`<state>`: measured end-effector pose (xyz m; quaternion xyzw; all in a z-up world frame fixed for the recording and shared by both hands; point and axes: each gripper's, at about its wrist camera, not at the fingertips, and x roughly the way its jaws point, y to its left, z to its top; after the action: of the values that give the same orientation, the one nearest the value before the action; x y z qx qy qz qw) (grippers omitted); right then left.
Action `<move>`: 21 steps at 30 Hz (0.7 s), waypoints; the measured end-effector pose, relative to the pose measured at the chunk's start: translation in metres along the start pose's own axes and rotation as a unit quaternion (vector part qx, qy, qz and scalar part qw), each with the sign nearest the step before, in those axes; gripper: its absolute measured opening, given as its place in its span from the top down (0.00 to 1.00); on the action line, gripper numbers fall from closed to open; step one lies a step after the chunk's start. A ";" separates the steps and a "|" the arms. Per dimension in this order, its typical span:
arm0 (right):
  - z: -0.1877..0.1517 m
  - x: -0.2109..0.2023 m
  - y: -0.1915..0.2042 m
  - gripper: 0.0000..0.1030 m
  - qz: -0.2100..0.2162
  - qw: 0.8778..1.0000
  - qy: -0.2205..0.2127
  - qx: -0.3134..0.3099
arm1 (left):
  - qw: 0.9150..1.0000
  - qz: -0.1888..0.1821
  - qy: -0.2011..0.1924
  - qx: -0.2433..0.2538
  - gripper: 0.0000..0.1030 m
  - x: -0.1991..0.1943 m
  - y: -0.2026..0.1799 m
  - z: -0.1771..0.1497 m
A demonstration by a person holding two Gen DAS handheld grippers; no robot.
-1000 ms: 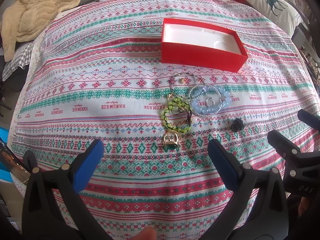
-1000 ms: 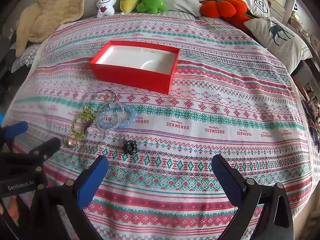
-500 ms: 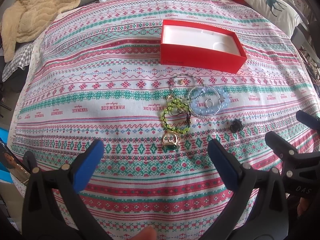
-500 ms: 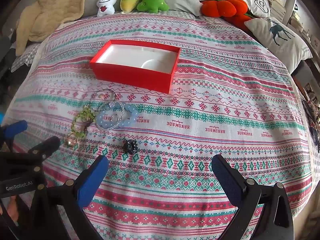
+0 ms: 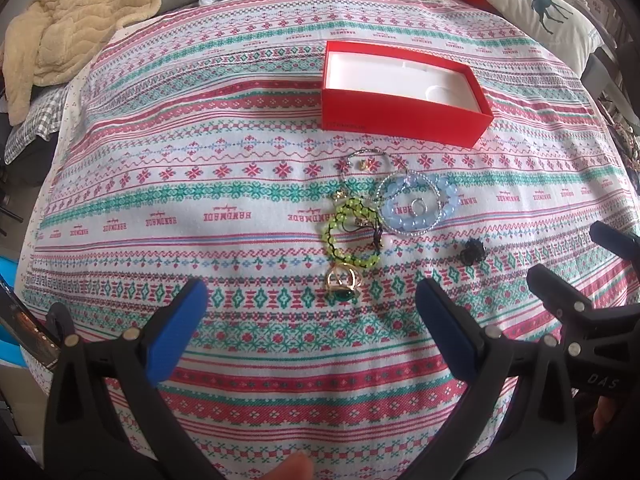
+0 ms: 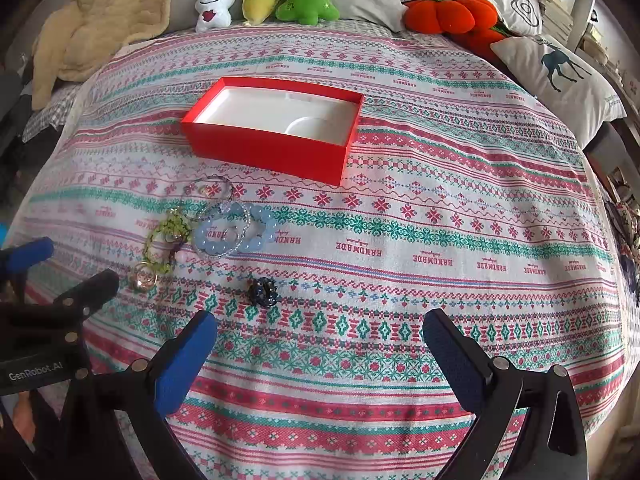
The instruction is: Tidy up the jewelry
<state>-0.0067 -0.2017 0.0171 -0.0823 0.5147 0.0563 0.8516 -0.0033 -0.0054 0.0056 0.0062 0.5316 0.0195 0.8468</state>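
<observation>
Left wrist view looks across a bed [image 5: 168, 184] spread with a white cloth woven in red, pink and green bands, a beige quilted blanket [image 5: 68, 28] bunched at its far left corner and plush toys and pillows ranged along the head. On the cloth sits an open red rectangular box with a white moulded lining [image 5: 404, 96], nothing inside it. Nearer lie the jewelry pieces, clustered together: a pale blue bead bracelet [image 5: 416, 210] with a clear beaded ring lying over it, a thin silver bangle [image 5: 360, 160] just beyond, a lime-green bead bracelet [image 5: 348, 236] beside the blue one, a gold ring with a dark green stone [image 5: 342, 282] nearest the camera, and a small black flower-shaped ornament [image 5: 472, 251] apart to the right. The left claw [image 5: 308, 312] hangs spread wide above the cloth, gripping nothing; the right claw [image 6: 320, 344] likewise gapes wide and bare. Against half a second ago the box and jewelry sit a touch nearer the left claw, and the cluster lies unchanged
</observation>
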 end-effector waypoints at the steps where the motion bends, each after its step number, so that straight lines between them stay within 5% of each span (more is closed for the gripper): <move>1: 0.000 0.000 0.000 0.00 0.000 1.000 0.000 0.000 | 1.000 0.000 0.000 0.000 0.00 0.000 0.000 0.000; 21: 0.001 0.000 0.000 0.00 -0.004 1.000 -0.002 -0.003 | 1.000 -0.002 -0.015 0.001 0.00 -0.001 0.001 -0.001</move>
<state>-0.0061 -0.2016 0.0172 -0.0869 0.5126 0.0541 0.8525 -0.0047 -0.0046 0.0058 0.0058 0.5191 0.0172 0.8545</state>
